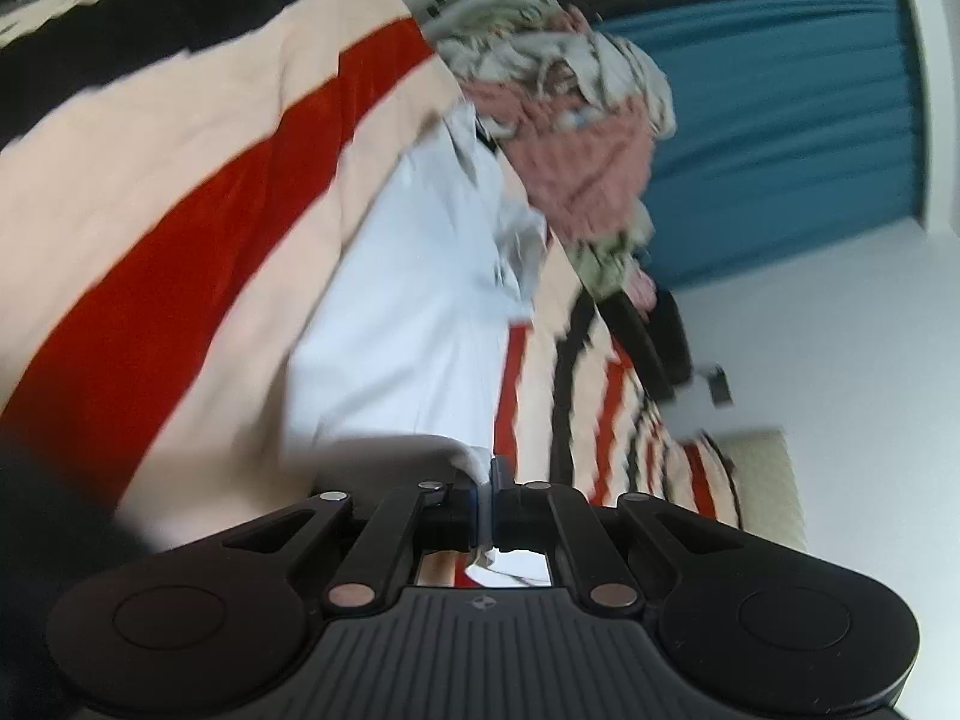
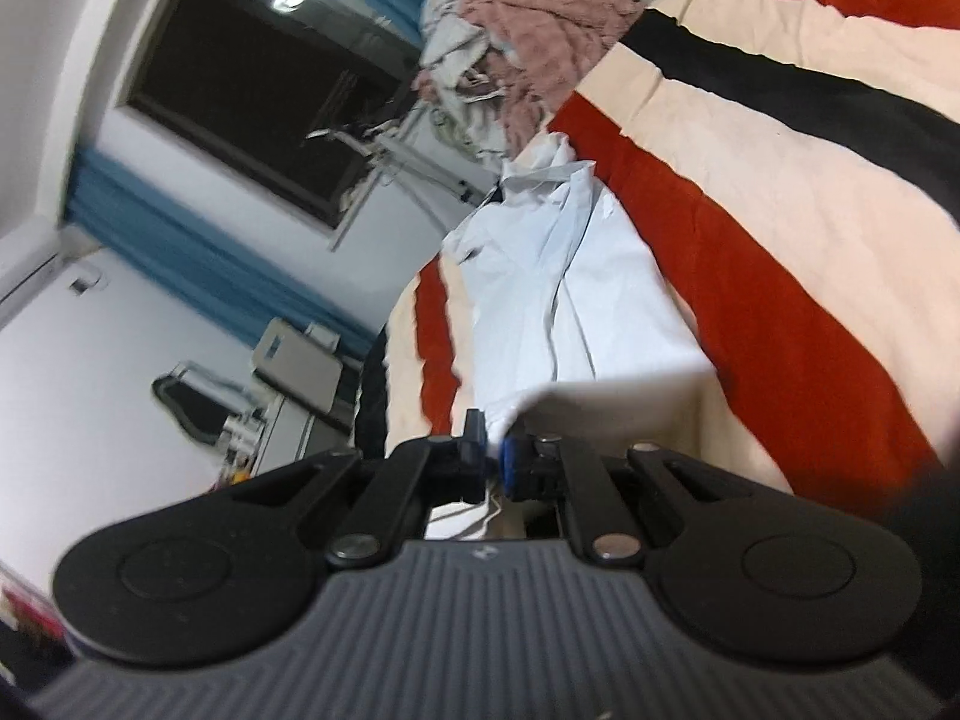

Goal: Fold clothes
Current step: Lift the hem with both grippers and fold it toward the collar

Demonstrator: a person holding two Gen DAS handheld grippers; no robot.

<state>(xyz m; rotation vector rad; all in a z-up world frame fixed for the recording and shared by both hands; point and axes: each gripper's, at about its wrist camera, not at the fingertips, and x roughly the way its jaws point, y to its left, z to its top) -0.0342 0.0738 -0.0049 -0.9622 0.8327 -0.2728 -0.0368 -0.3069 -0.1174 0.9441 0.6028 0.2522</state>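
Left claw (image 1: 487, 483): fingers clenched tight on the near edge of the pale blue shirt (image 1: 414, 276), w/ a bit of white cloth poking out just behind the pads. Right claw (image 2: 493, 461): also pinched on the shirt's near edge, cloth running between the blue-faced pads; a slight gap shows, but fabric fills it. Both views are tilted hard & motion-blurred, so the two claws look mid-swing, prob. carrying the hem.

Outward from the claws, the shirt stretches away along the bed, lying on the striped blanket (image 1: 198, 198) (cream, red, black bands). Far end of the shirt, collar area, sits crumpled just beside the laundry pile (image 1: 576, 138). The body looks narrow & long w/ a lengthwise crease in the right view, so I'd judge the sides/sleeves are already turned in; can't confirm from here.

Progress, as a judgement: one garment partway done. Hem is gripped at both corners, the cross fold toward the collar not yet laid. Collar end needs smoothing too. The pile (pink knit, grey-white & green pieces) is untouched in a heap, so most of the task is left. No folded stack visible anywhere in either view.

Beyond the bed: teal curtain (image 1: 780, 120), dark window (image 2: 258, 90).
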